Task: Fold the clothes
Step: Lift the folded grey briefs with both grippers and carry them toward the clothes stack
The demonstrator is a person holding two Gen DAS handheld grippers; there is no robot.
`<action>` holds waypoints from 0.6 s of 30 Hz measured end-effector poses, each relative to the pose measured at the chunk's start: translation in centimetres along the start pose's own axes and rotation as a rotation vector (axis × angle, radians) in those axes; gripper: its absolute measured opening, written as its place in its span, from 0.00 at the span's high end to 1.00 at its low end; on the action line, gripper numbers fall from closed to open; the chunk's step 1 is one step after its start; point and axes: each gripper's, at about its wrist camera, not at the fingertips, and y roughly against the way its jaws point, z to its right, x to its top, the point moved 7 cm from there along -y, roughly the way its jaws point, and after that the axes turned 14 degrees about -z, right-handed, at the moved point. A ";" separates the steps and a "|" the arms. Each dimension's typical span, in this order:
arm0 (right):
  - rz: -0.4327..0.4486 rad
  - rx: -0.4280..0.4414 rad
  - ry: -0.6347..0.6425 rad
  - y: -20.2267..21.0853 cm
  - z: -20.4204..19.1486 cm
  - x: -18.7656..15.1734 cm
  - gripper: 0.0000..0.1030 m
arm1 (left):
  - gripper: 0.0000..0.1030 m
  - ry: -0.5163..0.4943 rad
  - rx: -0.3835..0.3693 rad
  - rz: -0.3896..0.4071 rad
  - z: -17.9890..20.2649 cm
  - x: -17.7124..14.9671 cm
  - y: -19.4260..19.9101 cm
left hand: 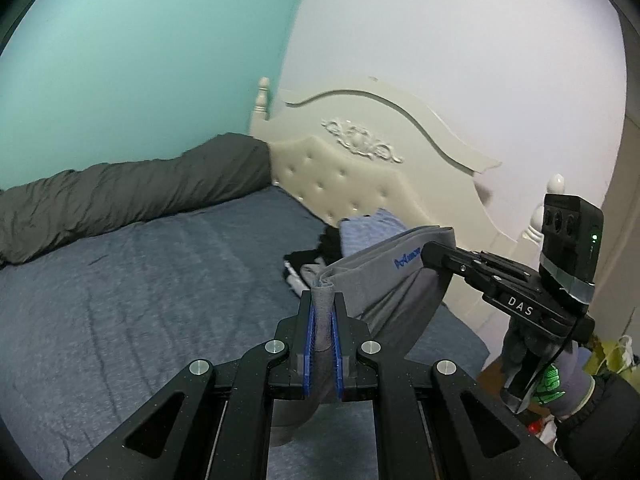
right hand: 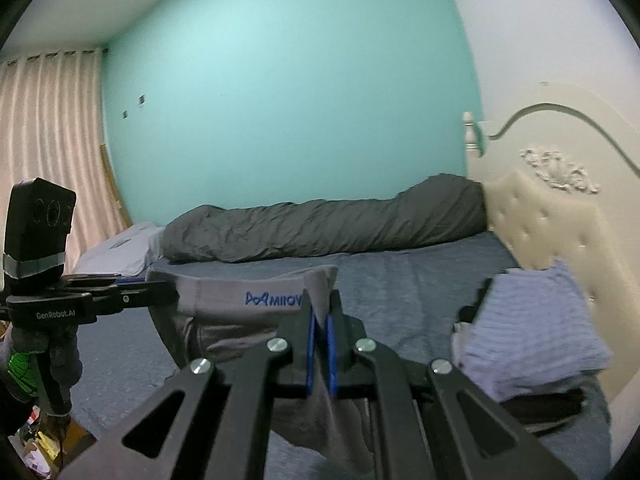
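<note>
Nearest the left wrist camera, the left gripper [left hand: 323, 300] was clamped shut on one end of the waistband of a grey pair of underwear [left hand: 384, 280], lifted above the blue bedsheet [left hand: 140, 280], while the right gripper [left hand: 434, 254], at about 2 o'clock, pinched the other end so the band stretched between them. Beyond the garment, a stack of folded clothes [right hand: 532, 320] lay at 3 o'clock in the right wrist view, beside the cream headboard [left hand: 360, 168]. Farthest, at 12 o'clock, a rolled dark duvet [right hand: 320, 224] lay along the teal wall [right hand: 280, 80].
</note>
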 end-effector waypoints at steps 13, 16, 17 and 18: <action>0.021 -0.161 -0.041 7.7 10.8 -0.5 0.96 | 0.92 -0.124 -0.075 -0.027 11.4 5.8 -5.2; 0.027 -0.189 -0.058 9.0 13.1 -0.2 0.96 | 0.92 -0.139 -0.094 -0.039 13.4 7.1 -6.9; 0.029 -0.197 -0.065 9.3 14.0 0.0 0.96 | 0.92 -0.142 -0.097 -0.041 13.8 7.5 -7.4; 0.029 -0.204 -0.070 9.6 14.7 0.0 0.96 | 0.92 -0.146 -0.100 -0.043 14.2 8.0 -7.9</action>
